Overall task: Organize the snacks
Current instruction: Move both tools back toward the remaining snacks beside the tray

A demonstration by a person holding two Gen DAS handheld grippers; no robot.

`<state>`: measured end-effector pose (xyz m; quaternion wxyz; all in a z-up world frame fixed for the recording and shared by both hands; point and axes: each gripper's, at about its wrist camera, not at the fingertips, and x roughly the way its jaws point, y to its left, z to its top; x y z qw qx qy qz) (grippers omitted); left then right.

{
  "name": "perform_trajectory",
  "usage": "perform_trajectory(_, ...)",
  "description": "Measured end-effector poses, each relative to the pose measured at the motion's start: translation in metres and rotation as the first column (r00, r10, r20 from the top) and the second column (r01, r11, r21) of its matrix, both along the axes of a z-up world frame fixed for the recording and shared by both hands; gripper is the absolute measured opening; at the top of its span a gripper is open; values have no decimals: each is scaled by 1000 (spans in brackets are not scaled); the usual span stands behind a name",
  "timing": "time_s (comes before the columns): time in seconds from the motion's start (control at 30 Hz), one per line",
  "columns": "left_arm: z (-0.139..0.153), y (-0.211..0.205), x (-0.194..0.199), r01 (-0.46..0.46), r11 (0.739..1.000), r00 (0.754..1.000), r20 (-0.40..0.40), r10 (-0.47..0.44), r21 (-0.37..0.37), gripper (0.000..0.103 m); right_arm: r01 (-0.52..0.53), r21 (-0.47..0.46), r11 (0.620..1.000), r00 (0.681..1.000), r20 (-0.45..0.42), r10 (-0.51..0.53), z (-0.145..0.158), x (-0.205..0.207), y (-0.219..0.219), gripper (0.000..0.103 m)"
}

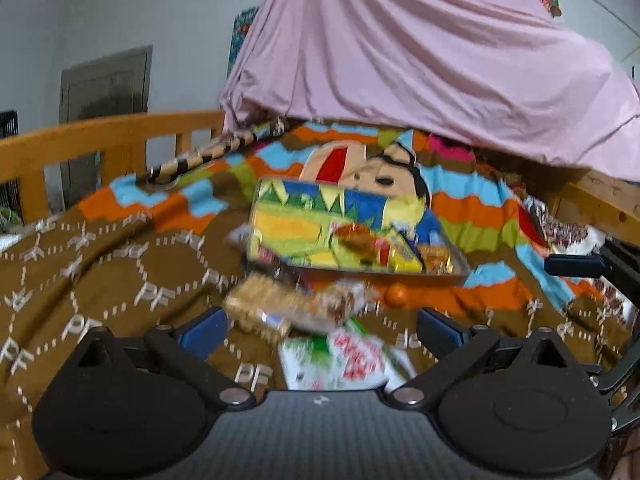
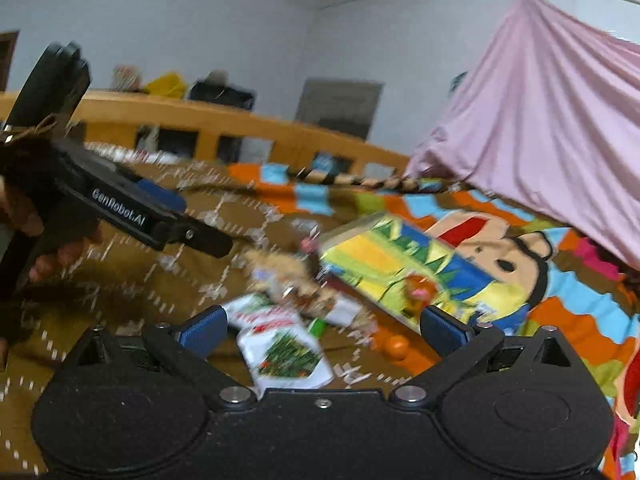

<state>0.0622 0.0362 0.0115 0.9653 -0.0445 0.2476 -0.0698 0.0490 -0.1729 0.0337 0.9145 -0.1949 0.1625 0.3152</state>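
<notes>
Colourful box holds wrapped snacks; left hand-held gripper and right hand-held gripper both gape empty

Colourful box, blue, yellow and green print, lies open on the bed; its raised lid faces the left wrist camera. Inside: several small wrappers, yellow and red-brown, blurred, types not readable. Just in front of the box, a clear-wrapped packet of brown biscuits lies tilted across a white snack packet with green and red print. A small orange round item sits on the bed beside the box's near edge. In the right wrist view the white packet lies flat, nearest the camera.
</notes>
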Motion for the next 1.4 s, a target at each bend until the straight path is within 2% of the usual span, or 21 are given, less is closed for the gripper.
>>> perform_trajectory(0.2, -23, 6, 8, 26, 1000, 994, -102, -24, 16, 103, -34, -138, 990, 999, -30, 30, -21, 3, 20, 102)
perform_trajectory(0.4, -35, 15, 10, 8, 1000, 990, -139, -4, 24, 103, -33, -179, 983, 998, -56, 23, -34, 11, 27, 102)
perform_trajectory(0.67, -40, 22, 17, -2, 1000, 987, -161, 6, 28, 103, -26, -199, 980, 997, -76, 10, -48, 22, 38, 102)
perform_trajectory(0.87, -38, 23, 28, 12, 999, 989, -149, -5, 47, 103, -37, -216, 976, 998, -60, 25, -58, 30, 47, 102)
perform_trajectory(1.07, -31, 22, 60, 31, 999, 984, -178, -24, 37, 103, -28, -241, 970, 999, 15, 33, -67, 42, 57, 102)
perform_trajectory(1.27, -30, 10, 92, 71, 997, 976, -208, -61, 41, 103, -64, -222, 973, 998, 0, 65, -70, 54, 67, 102)
perform_trajectory(1.4, -34, 1, 110, 107, 994, 965, -244, -96, 33, 103, -101, -250, 963, 995, -8, 103, -75, 54, 79, 102)
